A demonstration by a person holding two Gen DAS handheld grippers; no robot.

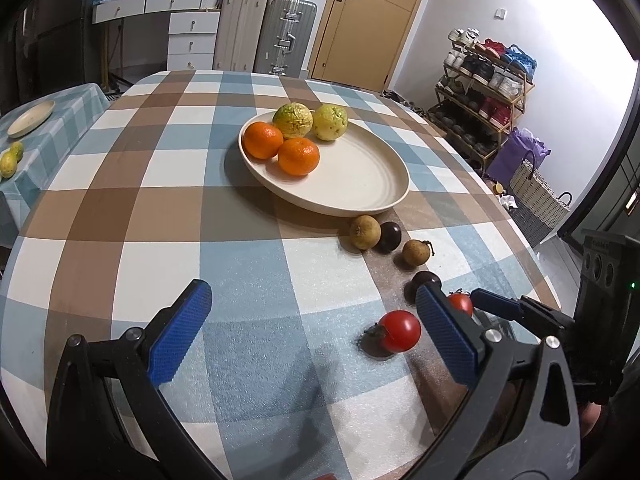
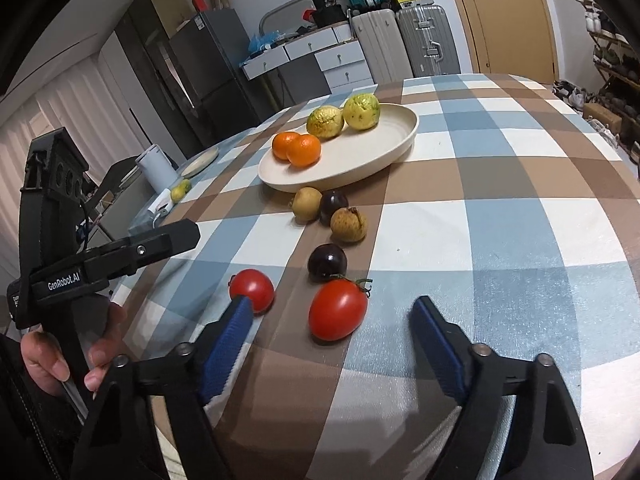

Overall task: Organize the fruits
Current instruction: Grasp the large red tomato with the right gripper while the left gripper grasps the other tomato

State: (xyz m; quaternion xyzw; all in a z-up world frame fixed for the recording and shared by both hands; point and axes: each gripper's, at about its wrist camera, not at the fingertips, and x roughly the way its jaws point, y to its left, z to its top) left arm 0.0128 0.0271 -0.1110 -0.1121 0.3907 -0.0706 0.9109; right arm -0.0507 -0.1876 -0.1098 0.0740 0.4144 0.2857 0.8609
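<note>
A cream plate (image 1: 360, 184) (image 2: 360, 160) on the checked table holds two oranges (image 1: 298, 156) (image 2: 304, 150) and two yellow-green fruits (image 1: 293, 120) (image 2: 325, 122). In front of it lie two brown longans (image 1: 365, 232) (image 2: 348, 225), two dark plums (image 1: 390, 237) (image 2: 327, 262) and two red tomatoes (image 1: 399, 331) (image 2: 338, 309). My left gripper (image 1: 312, 332) is open and empty, low over the table, left of the round tomato. My right gripper (image 2: 332, 340) is open with the oval tomato lying just ahead between its fingers, not touching them.
A side table at the left carries a second cream plate (image 1: 31, 119) and small yellow-green fruits (image 1: 10, 162). Suitcases (image 1: 285, 36), drawers and a door stand behind. A shoe rack (image 1: 486, 80) and a woven basket (image 1: 538, 196) stand at the right.
</note>
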